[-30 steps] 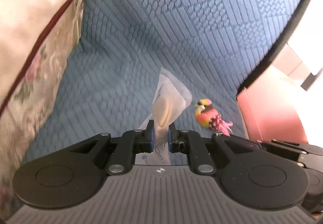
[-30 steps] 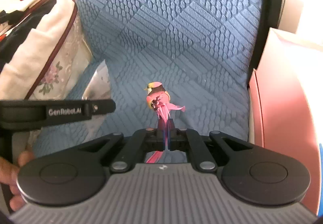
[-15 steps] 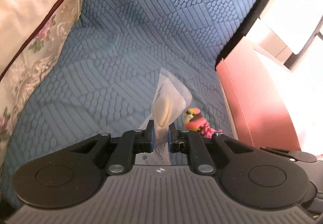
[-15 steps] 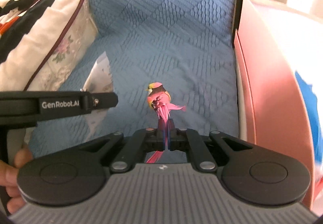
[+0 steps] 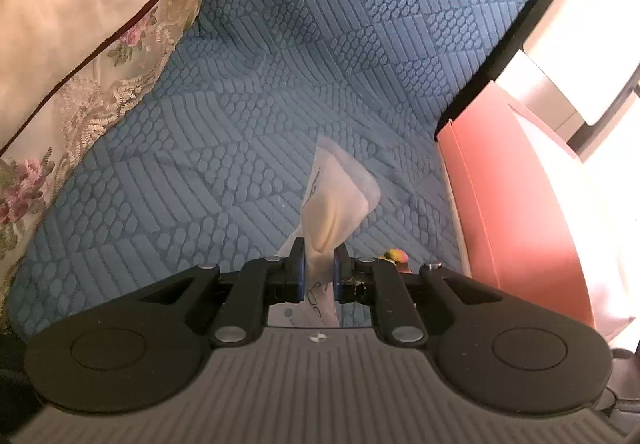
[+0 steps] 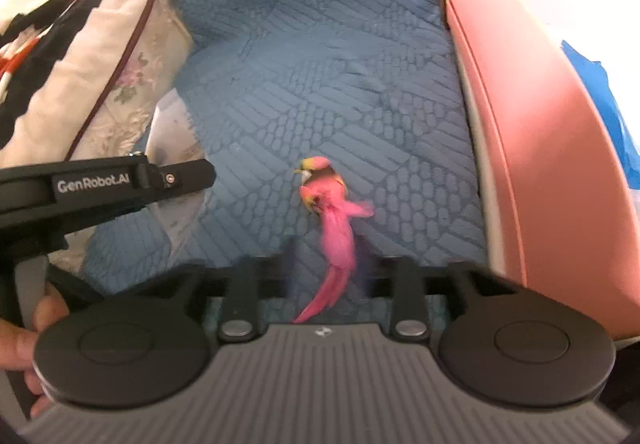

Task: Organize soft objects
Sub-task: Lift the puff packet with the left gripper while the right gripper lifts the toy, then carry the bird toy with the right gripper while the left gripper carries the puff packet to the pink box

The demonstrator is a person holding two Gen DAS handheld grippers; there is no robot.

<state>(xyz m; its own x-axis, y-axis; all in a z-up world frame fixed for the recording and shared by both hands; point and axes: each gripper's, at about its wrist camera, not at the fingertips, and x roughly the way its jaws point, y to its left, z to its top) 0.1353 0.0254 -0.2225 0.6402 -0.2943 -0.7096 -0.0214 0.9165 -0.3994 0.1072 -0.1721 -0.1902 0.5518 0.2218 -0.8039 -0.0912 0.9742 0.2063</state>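
Note:
My left gripper [image 5: 320, 264] is shut on a clear plastic bag [image 5: 336, 200] with a cream soft item inside, held above the blue quilted seat [image 5: 240, 124]. In the right wrist view the left gripper [image 6: 200, 176] reaches in from the left, and the bag [image 6: 176, 132] shows behind it. My right gripper [image 6: 328, 264] is blurred, its jaws opening. A pink toy bird [image 6: 326, 192] with a yellow-green head hangs tilted between them, its tail loose in the gap. The bird's head [image 5: 396, 255] peeks past the left gripper's right finger.
A pink box [image 6: 532, 132] stands against the seat's right side, with something blue [image 6: 612, 116] inside. A floral cushion [image 5: 80, 56] and a red, black and white fabric [image 6: 48, 4] lie at the left. A hand [image 6: 24, 336] holds the left gripper's handle.
The right jaws have parted and the bird, gripped upright before, now tilts loose between them. Both grippers have moved right, closer to the pink box. The left still holds the bag.

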